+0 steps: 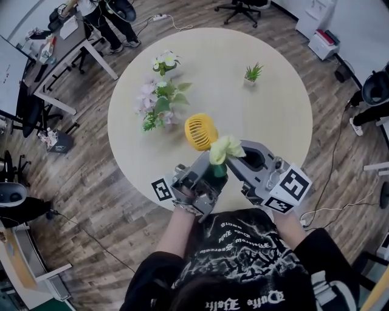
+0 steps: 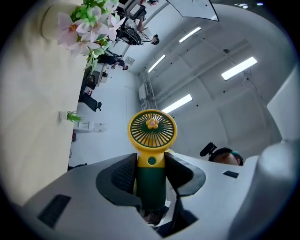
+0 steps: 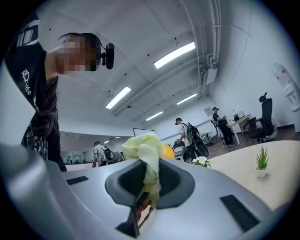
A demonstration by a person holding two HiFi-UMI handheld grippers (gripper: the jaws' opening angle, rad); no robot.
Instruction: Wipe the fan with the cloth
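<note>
Head view: my left tool (image 1: pixel 214 170) clamps the yellow-and-green plastic handheld fan (image 1: pixel 200 132), my right tool (image 1: pixel 233 156) pinches the crumpled pale-green cloth (image 1: pixel 225 148); I'd sweep it lightly across the grille (image 2: pixel 152 130), bracing the fan

An open-plan office: desks (image 1: pixel 68 47) and swivel chairs (image 1: pixel 242 8) ring the round worktop (image 1: pixel 273 85) on wood flooring (image 1: pixel 91 182), strip lights (image 3: pixel 174 55) overhead, people (image 3: pixel 186 132) at workstations.

Black T-shirt (image 1: pixel 243 243), white print; grey left gripper (image 1: pixel 214 171), right gripper (image 1: pixel 236 157)
</note>
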